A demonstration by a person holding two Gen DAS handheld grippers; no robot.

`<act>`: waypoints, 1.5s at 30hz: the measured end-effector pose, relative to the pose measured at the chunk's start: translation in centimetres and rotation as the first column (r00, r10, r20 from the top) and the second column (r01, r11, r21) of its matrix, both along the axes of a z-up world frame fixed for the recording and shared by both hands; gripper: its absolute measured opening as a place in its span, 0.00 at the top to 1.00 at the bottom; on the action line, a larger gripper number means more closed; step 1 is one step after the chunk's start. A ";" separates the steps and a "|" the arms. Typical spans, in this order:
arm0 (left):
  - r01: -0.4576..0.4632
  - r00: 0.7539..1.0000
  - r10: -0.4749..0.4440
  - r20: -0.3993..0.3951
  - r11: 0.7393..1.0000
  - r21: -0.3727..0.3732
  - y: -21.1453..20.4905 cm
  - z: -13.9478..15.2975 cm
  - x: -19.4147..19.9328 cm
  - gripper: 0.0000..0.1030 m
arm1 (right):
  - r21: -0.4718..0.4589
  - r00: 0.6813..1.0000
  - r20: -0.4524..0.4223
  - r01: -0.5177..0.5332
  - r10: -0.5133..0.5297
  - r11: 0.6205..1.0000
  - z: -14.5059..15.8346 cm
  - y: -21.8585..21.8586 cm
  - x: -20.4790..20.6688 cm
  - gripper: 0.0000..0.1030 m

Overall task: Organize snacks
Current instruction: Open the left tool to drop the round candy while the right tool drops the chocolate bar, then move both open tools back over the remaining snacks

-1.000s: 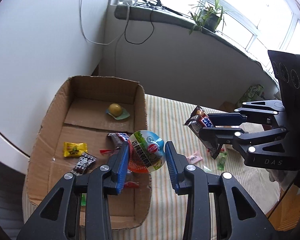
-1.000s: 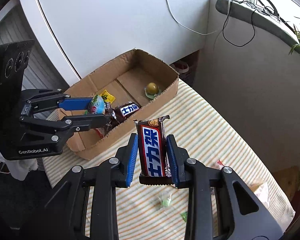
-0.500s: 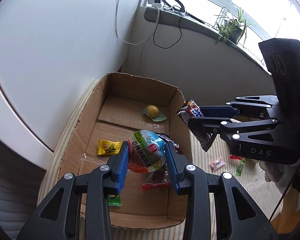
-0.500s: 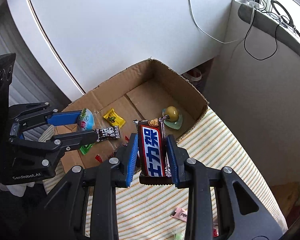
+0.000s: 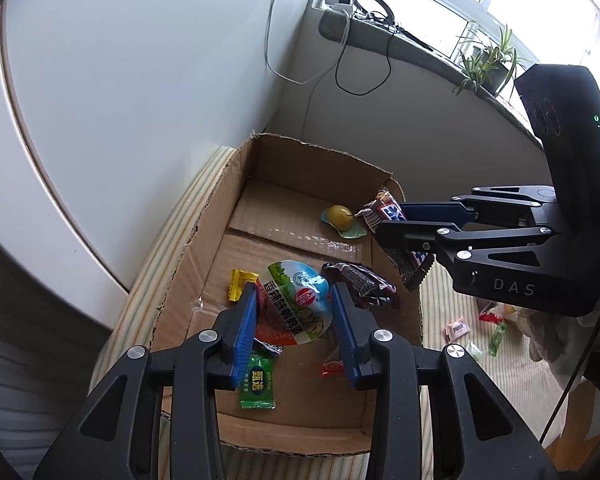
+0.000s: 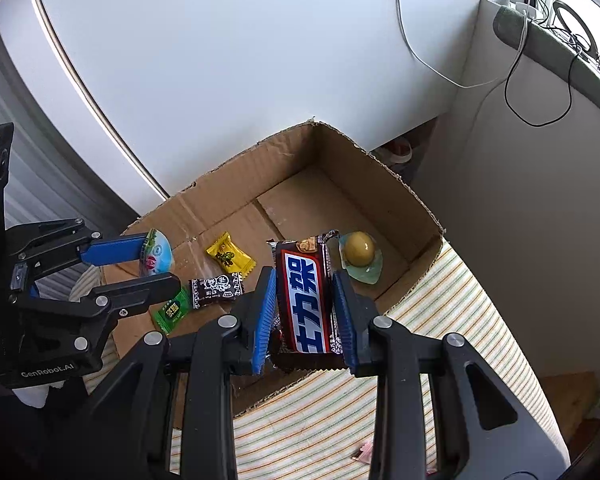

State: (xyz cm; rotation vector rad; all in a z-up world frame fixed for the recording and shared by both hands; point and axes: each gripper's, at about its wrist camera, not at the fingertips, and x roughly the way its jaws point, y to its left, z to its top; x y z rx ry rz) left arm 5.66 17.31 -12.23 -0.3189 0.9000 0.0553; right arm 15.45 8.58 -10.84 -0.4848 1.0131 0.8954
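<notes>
The left gripper point(image 5: 294, 312), clamped on a round egg-snack packet point(image 5: 298, 308), hides part of the cardboard box point(image 5: 204, 248) floor. Inside lie a green candy point(image 5: 258, 386), yellow candy point(image 6: 230, 258) and, at 2 o'clock, a yellow-topped jelly cup point(image 5: 342, 218). The right gripper point(image 6: 305, 308) grips a chocolate bar point(image 6: 306, 300) above the box.

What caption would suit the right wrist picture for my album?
Right gripper holds a chocolate bar over the cardboard box; left gripper grips a round snack pack.
</notes>
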 end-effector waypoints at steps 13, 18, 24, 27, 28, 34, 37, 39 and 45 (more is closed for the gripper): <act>-0.015 1.000 0.015 -0.012 1.000 0.004 0.3 0.0 0.3 0.61 | 0.016 1.000 0.015 0.008 -0.009 1.000 0.5 0.0 -0.1 0.50; -0.002 1.000 0.002 -0.003 1.000 0.002 -0.3 0.2 0.4 0.61 | 0.024 1.000 0.018 0.025 -0.026 0.999 1.0 -1.0 0.0 0.49; 0.032 0.999 -0.032 0.016 0.999 -0.007 -1.7 0.8 0.8 0.61 | 0.045 0.997 0.023 0.078 -0.079 0.996 2.1 -3.9 0.2 0.49; 0.061 0.998 -0.061 0.026 0.998 -0.011 -2.8 1.2 1.0 0.61 | 0.055 0.993 0.029 0.114 -0.115 0.992 2.7 -5.8 0.3 0.48; 0.071 0.997 -0.071 0.029 0.997 -0.011 -3.2 1.3 1.1 0.61 | 0.057 0.991 0.033 0.128 -0.130 0.990 2.9 -6.5 0.3 0.48; 0.133 0.991 -0.132 0.036 0.991 -0.015 -5.7 1.6 1.8 0.61 | 0.066 0.973 0.042 0.226 -0.229 0.972 3.6 -10.9 0.3 0.42; 0.166 0.986 -0.165 0.037 0.986 -0.019 -6.9 1.7 2.1 0.61 | 0.063 0.956 0.040 0.289 -0.292 0.955 3.8 -13.6 0.3 0.42; 0.190 0.981 -0.189 0.035 0.982 -0.022 -7.9 1.8 2.4 0.61 | 0.065 0.944 0.033 0.326 -0.329 0.943 3.7 -15.3 0.3 0.41; 0.265 0.964 -0.264 0.025 0.964 -0.035 -10.9 1.7 3.1 0.61 | 0.077 0.886 0.034 0.460 -0.463 0.885 3.8 -20.6 0.0 0.19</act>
